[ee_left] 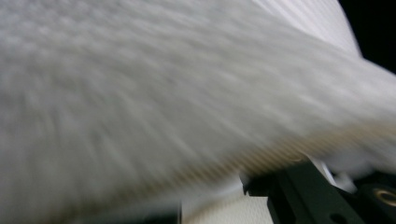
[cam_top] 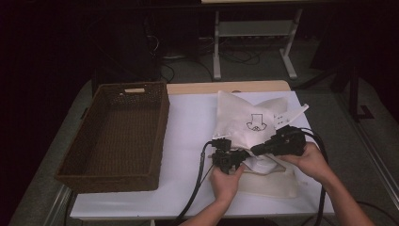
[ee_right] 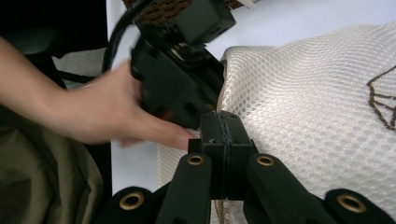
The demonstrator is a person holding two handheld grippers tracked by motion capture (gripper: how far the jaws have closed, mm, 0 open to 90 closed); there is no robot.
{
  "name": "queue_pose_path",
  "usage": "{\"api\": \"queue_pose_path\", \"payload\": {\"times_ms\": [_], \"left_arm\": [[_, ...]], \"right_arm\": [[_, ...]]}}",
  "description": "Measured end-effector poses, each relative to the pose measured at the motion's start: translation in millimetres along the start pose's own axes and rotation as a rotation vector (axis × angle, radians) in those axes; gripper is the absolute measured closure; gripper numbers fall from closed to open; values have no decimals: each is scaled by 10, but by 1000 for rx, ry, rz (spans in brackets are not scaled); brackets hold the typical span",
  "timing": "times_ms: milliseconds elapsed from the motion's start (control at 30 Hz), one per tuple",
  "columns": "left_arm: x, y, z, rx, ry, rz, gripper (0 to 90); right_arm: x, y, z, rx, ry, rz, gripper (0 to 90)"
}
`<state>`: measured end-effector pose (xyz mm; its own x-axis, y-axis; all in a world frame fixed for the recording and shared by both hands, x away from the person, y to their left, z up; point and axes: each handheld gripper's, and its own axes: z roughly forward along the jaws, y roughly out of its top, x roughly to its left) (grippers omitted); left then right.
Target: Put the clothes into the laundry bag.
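mesh bag (ee_right: pixel 299 102) pinched between right gripper (ee_right: pixel 223 128) fingers

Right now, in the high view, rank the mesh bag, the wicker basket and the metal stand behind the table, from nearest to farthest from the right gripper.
1. Mesh bag: directly at the right gripper, mid-table.
2. Wicker basket: far left on the table.
3. Metal stand: on the floor beyond the table's far edge.

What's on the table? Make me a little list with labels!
Bag: white mesh bag with a dark printed drawing, partly lifted up
Right claw: shut, pinching the bag's edge
Left claw: at the bag's near edge, grip unclear
Basket: brown woven basket, left of the bag
Table: white table
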<state>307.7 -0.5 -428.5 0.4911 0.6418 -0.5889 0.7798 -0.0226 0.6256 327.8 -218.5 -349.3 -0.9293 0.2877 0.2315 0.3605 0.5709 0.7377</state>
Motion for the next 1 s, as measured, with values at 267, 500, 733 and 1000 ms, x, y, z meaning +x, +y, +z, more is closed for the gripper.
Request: {"api": "queue_pose_path", "payload": {"times_ms": [267, 500, 733, 1000], "left_arm": [[-185, -81, -161, 121, -98, 59, 713], [-221, -18, 282, 109, -129, 30, 788], [-175, 108, 439, -10, -41, 56, 823], [-38, 278, 571, -68, -12, 8, 842]], "right_arm": [[30, 7, 51, -6, -26, -7, 891], [68, -114, 111, -6, -35, 14, 892], [-34, -112, -12, -65, -58, 42, 893], [-139, -64, -37, -78, -42, 62, 893]]}}
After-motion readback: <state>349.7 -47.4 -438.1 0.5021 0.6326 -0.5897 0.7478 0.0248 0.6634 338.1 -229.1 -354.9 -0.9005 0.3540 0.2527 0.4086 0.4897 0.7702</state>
